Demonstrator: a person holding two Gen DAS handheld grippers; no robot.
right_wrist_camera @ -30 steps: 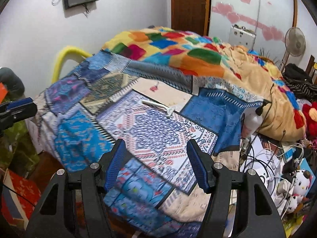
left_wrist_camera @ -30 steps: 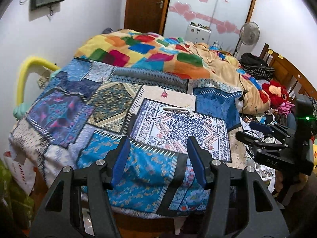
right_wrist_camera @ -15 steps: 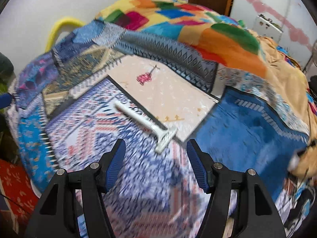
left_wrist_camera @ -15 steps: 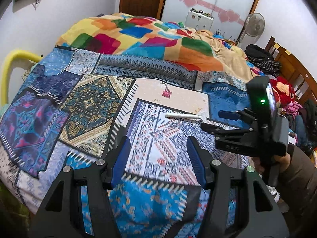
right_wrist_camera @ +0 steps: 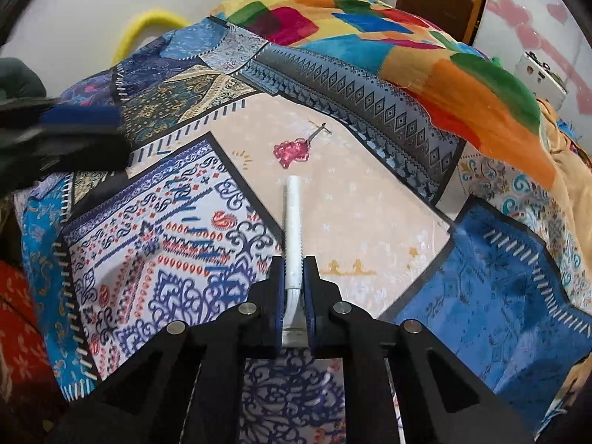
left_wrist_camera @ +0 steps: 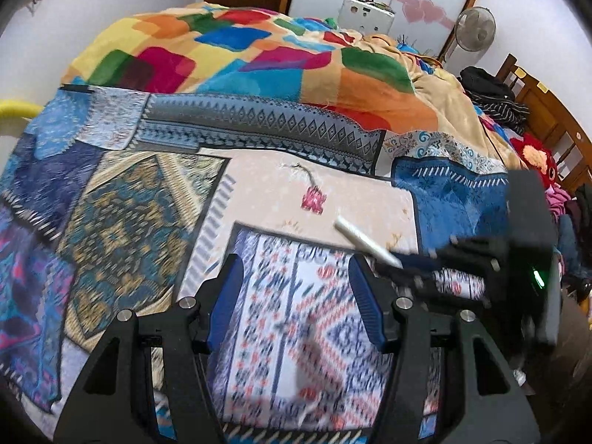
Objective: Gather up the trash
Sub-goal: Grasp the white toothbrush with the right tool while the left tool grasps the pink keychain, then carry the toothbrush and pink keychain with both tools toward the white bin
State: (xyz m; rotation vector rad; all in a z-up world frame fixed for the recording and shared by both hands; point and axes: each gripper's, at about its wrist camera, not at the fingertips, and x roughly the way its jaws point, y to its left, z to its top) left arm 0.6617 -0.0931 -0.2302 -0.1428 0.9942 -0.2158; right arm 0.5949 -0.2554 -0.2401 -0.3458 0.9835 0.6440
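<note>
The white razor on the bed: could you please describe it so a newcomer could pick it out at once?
On the bed's patchwork quilt, find the beige patch with the pink flower. Just below the flower lies the white razor, its head end clamped in the right gripper: the only plain white stick there.

One white plastic disposable razor (right_wrist_camera: pixel 293 222) lies ahead of the right claw. There are two black claws with blue pads, left claw (left_wrist_camera: pixel 296 303) and right claw (right_wrist_camera: pixel 294 288). One patchwork-print bedspread (right_wrist_camera: pixel 499 281), one multicoloured blanket (left_wrist_camera: pixel 229 51) beyond them, and one standing fan (left_wrist_camera: pixel 474 34).
</note>
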